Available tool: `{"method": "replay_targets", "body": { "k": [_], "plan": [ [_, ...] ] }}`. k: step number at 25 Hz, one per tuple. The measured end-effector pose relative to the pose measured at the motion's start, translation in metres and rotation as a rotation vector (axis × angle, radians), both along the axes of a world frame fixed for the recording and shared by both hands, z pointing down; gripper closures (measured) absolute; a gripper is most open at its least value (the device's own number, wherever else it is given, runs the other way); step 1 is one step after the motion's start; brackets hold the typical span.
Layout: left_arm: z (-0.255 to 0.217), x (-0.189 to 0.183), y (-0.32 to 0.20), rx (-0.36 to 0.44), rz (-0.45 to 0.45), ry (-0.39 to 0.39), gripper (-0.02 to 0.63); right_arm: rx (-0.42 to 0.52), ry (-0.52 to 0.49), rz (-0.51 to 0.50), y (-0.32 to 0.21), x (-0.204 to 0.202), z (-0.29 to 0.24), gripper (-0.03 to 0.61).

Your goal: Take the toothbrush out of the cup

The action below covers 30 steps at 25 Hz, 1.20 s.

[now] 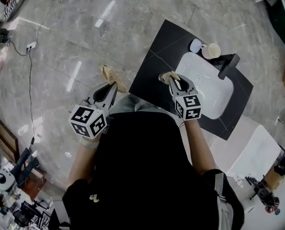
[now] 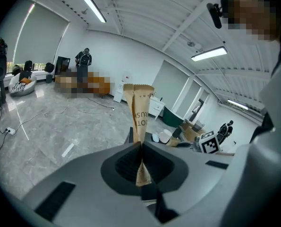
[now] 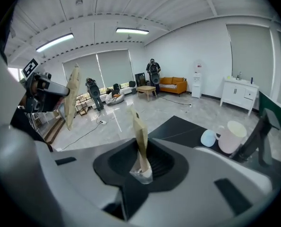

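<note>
My left gripper (image 1: 114, 85) is shut on a tall kraft paper toothbrush packet (image 2: 139, 119), which stands up out of the jaws over the grey floor, left of the black counter (image 1: 152, 73). My right gripper (image 1: 176, 79) is over the counter's near left part, beside the white sink (image 1: 207, 104). It is shut on a second kraft paper packet (image 3: 140, 138) that leans slightly left. A pale pink cup (image 1: 211, 51) and a light blue object (image 1: 196, 45) stand at the counter's far edge, beyond both grippers; no toothbrush shows in the cup (image 3: 232, 137).
A black faucet (image 1: 228, 65) rises at the sink's right. A power strip with its cable (image 1: 31, 45) lies on the floor to the left. Equipment crowds the lower left corner, and a white cabinet (image 1: 255, 152) stands at the right.
</note>
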<state>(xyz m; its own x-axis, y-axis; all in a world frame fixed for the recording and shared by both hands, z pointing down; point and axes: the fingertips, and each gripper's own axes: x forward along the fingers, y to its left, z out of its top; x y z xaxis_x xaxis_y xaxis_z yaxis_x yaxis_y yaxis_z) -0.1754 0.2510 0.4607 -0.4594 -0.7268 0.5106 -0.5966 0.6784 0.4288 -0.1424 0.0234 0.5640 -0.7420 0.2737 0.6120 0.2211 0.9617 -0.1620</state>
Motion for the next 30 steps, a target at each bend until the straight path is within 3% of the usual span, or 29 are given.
{"method": "replay_targets", "body": {
  "k": [14, 30],
  "plan": [
    [0.003, -0.009, 0.0, 0.03, 0.012, 0.01, 0.586, 0.041, -0.01, -0.015, 0.004, -0.001, -0.011, 0.525],
    [-0.007, -0.016, -0.031, 0.085, 0.101, -0.019, 0.586, 0.039, -0.1, 0.007, -0.003, 0.001, -0.103, 0.525]
  ]
}}
